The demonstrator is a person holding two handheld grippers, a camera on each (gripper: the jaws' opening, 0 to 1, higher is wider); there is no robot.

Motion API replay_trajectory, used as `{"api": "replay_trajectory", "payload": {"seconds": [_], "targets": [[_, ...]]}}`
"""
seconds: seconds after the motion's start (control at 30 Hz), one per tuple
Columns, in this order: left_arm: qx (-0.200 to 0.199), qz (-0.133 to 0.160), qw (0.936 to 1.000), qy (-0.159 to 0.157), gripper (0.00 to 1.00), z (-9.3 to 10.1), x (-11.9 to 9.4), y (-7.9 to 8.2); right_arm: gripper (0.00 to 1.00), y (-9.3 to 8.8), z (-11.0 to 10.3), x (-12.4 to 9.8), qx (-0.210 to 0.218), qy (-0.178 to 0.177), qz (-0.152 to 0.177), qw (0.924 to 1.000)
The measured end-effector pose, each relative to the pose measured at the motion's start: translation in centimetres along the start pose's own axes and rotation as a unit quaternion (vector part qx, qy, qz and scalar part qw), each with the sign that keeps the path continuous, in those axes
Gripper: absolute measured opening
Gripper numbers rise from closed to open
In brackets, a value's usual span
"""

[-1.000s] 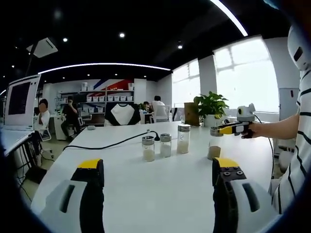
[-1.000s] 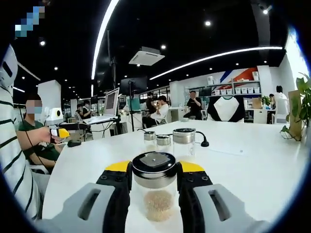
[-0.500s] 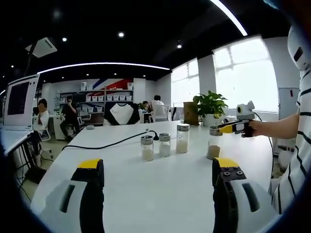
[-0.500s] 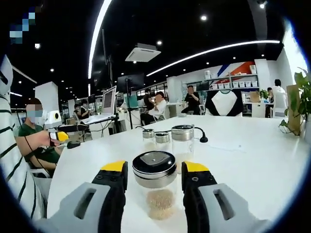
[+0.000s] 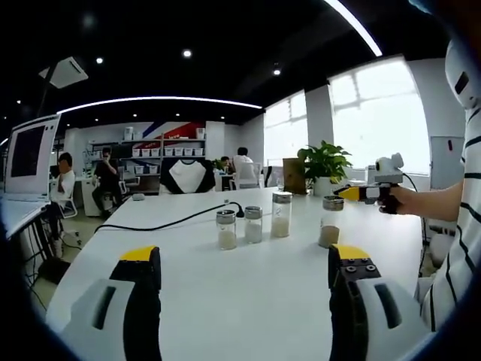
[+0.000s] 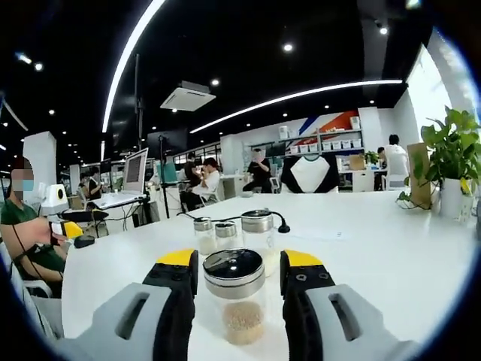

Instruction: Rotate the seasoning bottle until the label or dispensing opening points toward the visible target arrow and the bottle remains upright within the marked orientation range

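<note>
A glass seasoning bottle [image 6: 234, 299] with a dark metal lid and brown grains stands upright on the white table [image 6: 391, 263]. It sits between the jaws of my right gripper [image 6: 239, 260], which is open with a narrow gap on each side. In the left gripper view the same bottle [image 5: 331, 222] stands at the right of a row, and the right gripper [image 5: 346, 193] hovers just beyond it, held by a hand. My left gripper [image 5: 243, 256] is open over bare table, well short of the bottles.
Two small jars [image 5: 226, 229] [image 5: 254, 224] and a taller jar [image 5: 282, 214] with pale contents stand left of the bottle. A black cable [image 5: 173, 220] crosses the table behind them. A potted plant [image 5: 325, 162] stands at the far edge. People sit at desks beyond.
The right gripper's jaws have come off the bottle and now stand open. The right gripper has drawn back slightly. The bottle stays upright, and the left gripper has not moved.
</note>
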State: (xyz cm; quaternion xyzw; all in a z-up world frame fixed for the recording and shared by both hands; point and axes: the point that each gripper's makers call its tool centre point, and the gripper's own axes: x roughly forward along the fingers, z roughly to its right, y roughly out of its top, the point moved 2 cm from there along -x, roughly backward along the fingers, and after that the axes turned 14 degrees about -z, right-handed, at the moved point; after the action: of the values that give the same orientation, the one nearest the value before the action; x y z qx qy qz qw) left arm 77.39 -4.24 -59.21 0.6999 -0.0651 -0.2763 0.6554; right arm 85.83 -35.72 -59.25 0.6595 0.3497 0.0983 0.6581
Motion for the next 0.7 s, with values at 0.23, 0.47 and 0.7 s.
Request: {"api": "replay_trajectory", "payload": {"seconds": [0.23,0.47,0.7], "targets": [[0.000,-0.003,1.0000,-0.001,0.97,0.0,0.0,0.0,0.43,-0.1,0.0,-0.4,0.008,-0.028,0.007,0.9996],[0.003,-0.003,1.0000,-0.001,0.97,0.0,-0.1,0.1,0.43,-0.3,-0.8,-0.2,-0.004,-0.032,0.000,0.9995],[0.006,-0.006,1.0000,0.001,0.97,-0.2,-0.4,0.0,0.44,-0.9,-1.4,0.9,-0.015,-0.044,-0.016,0.9988]]}}
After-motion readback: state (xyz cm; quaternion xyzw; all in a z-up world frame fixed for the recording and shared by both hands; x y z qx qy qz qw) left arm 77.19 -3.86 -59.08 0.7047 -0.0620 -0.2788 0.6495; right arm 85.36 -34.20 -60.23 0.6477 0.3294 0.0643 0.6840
